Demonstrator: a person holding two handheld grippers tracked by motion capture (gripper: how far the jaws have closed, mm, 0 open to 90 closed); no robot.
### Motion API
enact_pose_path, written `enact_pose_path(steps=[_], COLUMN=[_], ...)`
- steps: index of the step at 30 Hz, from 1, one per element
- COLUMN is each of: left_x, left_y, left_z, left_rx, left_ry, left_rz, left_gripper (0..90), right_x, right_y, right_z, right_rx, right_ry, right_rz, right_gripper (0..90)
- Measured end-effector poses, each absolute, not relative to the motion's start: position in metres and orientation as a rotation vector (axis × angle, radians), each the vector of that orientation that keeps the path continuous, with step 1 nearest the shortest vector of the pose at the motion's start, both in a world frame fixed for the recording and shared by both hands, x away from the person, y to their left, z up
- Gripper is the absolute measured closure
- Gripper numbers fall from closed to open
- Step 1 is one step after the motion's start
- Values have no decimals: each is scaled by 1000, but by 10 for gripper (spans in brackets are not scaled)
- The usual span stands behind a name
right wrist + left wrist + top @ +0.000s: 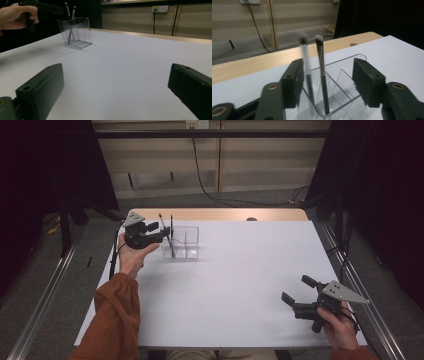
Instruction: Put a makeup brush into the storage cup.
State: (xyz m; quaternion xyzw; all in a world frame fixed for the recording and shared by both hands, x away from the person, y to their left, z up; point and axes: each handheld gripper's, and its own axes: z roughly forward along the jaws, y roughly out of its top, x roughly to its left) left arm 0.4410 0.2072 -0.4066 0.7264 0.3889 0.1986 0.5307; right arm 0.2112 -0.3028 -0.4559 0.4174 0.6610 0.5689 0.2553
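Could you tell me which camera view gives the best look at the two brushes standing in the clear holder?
The left gripper view: the brushes stand close between its jaws, bristles up, in the clear holder. The high view and the right gripper view show them small and distant.

Clear organizer (186, 242), white table (240, 285)

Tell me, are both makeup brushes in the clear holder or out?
In. Both makeup brushes stand with handles down in the clear holder, leaning slightly. The left gripper has open jaws beside them, pressing on neither.
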Motion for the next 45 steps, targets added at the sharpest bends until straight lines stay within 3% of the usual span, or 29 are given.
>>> enact_pose_path(steps=[7,15,26,45], left_x=[435,429,418,362], left_y=[211,214,220,241], left_z=[-398,-392,-393,-392], left_rx=[1721,1701,1679,1644], left_ry=[919,909,912,899], left_rz=[478,458,456,511], left_gripper=[140,53,30,29], right_x=[212,213,210,206], right_y=[-303,-304,-305,-305], right_z=[-456,-456,-456,-455], right_rx=[1131,1139,1140,1146], right_ry=[1789,1787,1780,1773], right_rz=[1549,1548,1550,1538], right_gripper=[0,0,0,0])
